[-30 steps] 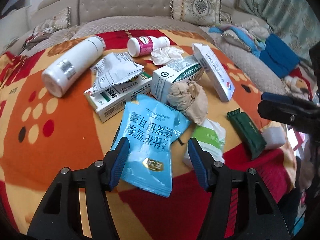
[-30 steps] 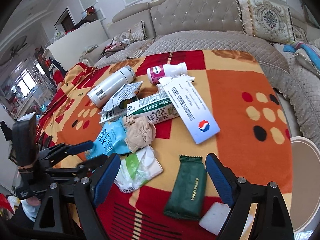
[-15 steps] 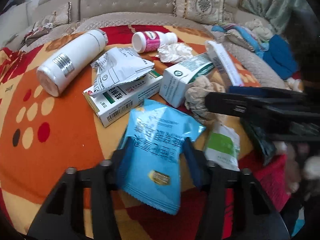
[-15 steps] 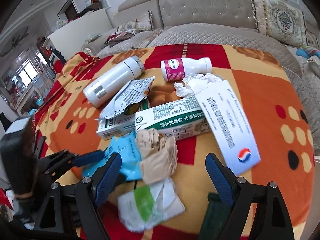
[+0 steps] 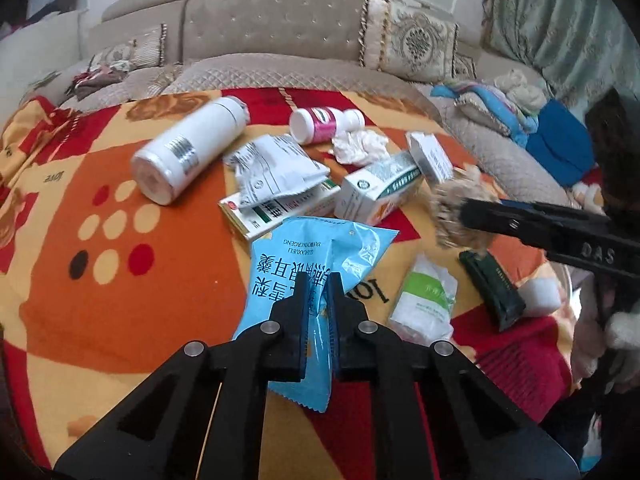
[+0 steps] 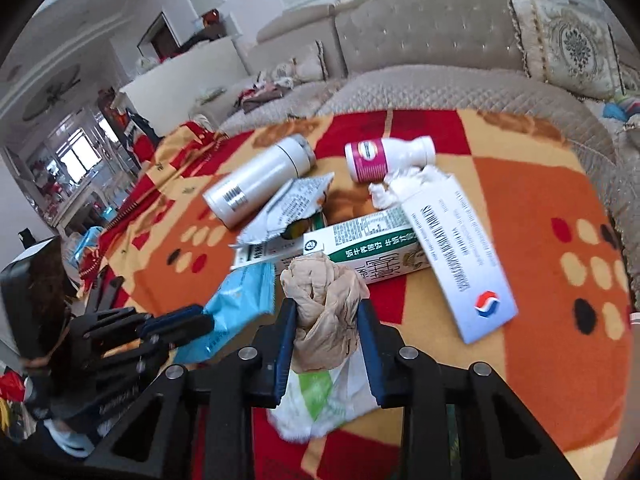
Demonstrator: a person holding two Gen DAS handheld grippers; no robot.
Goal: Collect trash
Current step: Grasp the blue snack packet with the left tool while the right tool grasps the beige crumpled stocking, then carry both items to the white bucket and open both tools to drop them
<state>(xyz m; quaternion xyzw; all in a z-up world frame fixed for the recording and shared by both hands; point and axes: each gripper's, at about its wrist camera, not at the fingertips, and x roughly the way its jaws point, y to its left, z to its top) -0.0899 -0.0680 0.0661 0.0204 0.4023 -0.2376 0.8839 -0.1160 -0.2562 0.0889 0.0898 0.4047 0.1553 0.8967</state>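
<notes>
The left hand-held gripper (image 5: 318,294), low centre in its own view, has its jaws pinched nearly together on the blue pouch (image 5: 316,264), buckling the foil into a ridge between the fingers; the grip looks set for lifting the pouch off the blanket (image 5: 80,280). The pouch is glossy light blue with dark Chinese print and a serrated lower edge, and it reaches from the gripper up toward the centre of the frame. In the right wrist view the right hand-held gripper (image 6: 326,328), low centre, is closed partway on the beige wad (image 6: 324,312), a crumpled, cloth-like ball that fills the gap between the blue pads; it appears raised clear of the white-and-green wrapper (image 6: 320,396) below it. Both pieces seem held as the first pickings from a litter heap. Above them, mid-frame, lie a green-and-white carton (image 6: 368,244), a long white box (image 6: 460,256) leaning across it, a torn silver sachet (image 6: 292,204) and a white tissue (image 6: 404,184). At upper centre lie a white flask (image 6: 260,180) and a pink-labelled bottle (image 6: 384,158), both on their sides. A dark green bar (image 5: 492,288) shows at the right of the left wrist view. No bin is visible.
</notes>
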